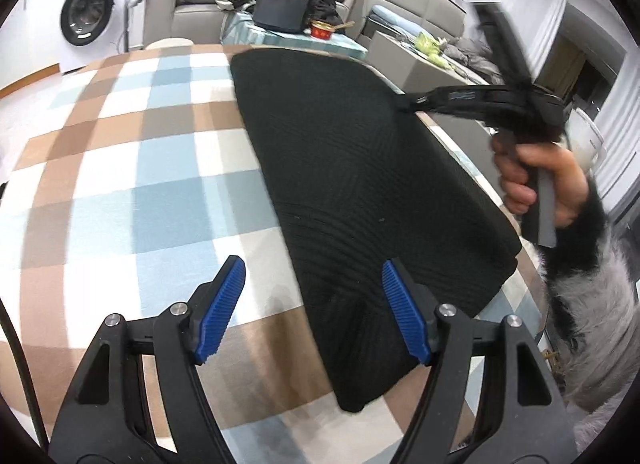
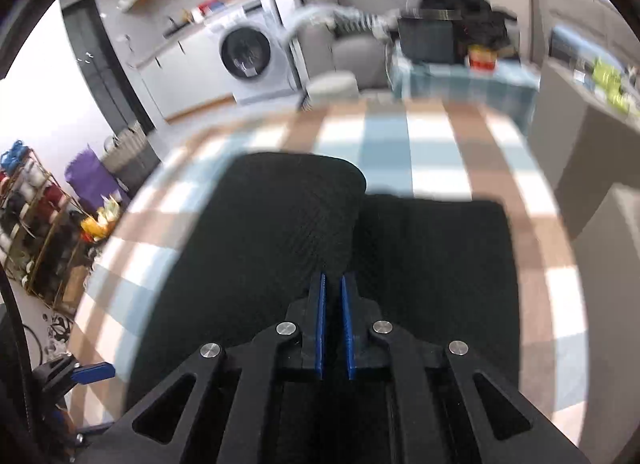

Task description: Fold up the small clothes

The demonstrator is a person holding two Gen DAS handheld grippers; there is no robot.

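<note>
Folding underway: your right gripper (image 2: 333, 328) pinches garment (image 1: 360, 184) edge, jaws nearly closed; left gripper (image 1: 312, 312) hovers, jaws wide. Next: carry edge across bench (image 1: 120, 144), lay flat.

Black ribbed garment (image 1: 360, 184), seemingly folded flat

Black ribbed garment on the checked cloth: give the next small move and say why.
Probably carry the right gripper, jaws nearly shut on a raised flap of the black ribbed garment, across and lay it down; the left gripper is open, holding nothing.
</note>
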